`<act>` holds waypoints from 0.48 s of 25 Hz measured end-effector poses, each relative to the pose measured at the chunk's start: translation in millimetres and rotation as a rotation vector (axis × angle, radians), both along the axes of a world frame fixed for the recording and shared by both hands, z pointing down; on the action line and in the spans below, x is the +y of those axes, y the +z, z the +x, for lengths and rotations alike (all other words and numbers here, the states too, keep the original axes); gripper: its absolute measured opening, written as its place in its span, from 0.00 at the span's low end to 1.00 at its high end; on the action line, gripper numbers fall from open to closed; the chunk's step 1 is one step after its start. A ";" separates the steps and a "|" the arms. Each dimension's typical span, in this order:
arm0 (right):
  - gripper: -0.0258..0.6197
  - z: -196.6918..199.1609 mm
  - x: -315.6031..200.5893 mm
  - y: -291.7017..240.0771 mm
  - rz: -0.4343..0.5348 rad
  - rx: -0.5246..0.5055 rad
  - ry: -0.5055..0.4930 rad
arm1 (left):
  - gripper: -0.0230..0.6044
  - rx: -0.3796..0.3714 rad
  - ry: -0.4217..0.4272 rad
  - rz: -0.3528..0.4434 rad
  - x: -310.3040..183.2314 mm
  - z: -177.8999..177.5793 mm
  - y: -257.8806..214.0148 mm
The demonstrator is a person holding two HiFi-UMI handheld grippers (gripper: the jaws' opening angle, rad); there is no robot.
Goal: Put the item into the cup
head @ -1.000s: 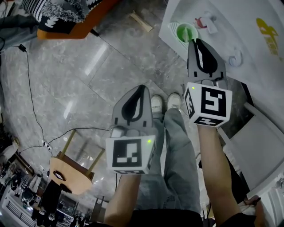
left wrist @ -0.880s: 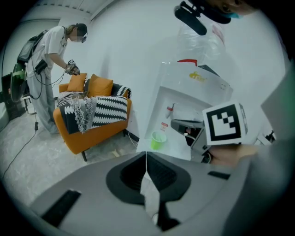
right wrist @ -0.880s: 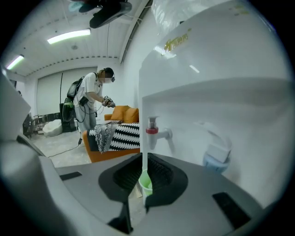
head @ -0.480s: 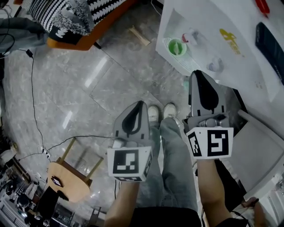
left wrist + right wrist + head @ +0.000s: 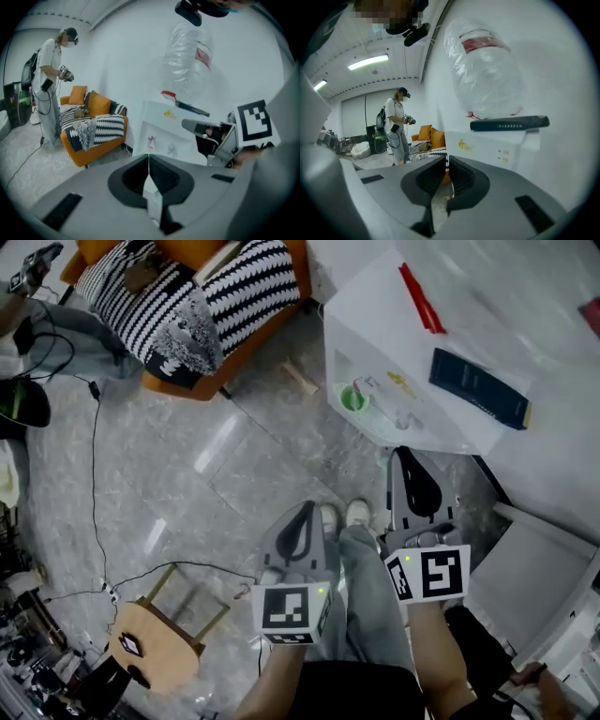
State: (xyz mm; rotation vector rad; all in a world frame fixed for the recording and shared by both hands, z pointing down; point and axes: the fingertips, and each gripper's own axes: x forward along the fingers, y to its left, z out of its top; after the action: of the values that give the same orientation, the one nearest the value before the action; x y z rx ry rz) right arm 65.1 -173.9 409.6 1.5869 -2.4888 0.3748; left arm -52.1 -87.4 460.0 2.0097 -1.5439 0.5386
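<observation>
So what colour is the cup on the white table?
The cup is green; the head view shows it best.

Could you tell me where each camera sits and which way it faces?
Head view: on the person's head, looking steeply down; shows legs, shoes, left hand-held gripper, right hand-held gripper.
Left gripper view: behind its own shut jaws, facing the orange sofa and white table; right hand-held gripper alongside.
Right gripper view: behind its own shut jaws, facing the table's edge and dark book.
Both gripper views share the sofa and a standing person.
</observation>
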 end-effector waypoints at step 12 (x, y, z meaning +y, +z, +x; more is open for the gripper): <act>0.09 10.2 17.1 -127.3 0.112 -0.015 -0.042 | 0.06 -0.014 -0.008 0.287 -40.1 22.9 -153.2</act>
State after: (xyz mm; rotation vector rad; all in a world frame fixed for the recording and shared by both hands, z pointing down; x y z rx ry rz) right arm 75.3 -156.8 282.3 1.5742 -2.5919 0.2463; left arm -29.3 -127.5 306.8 2.2122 -1.7182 0.3430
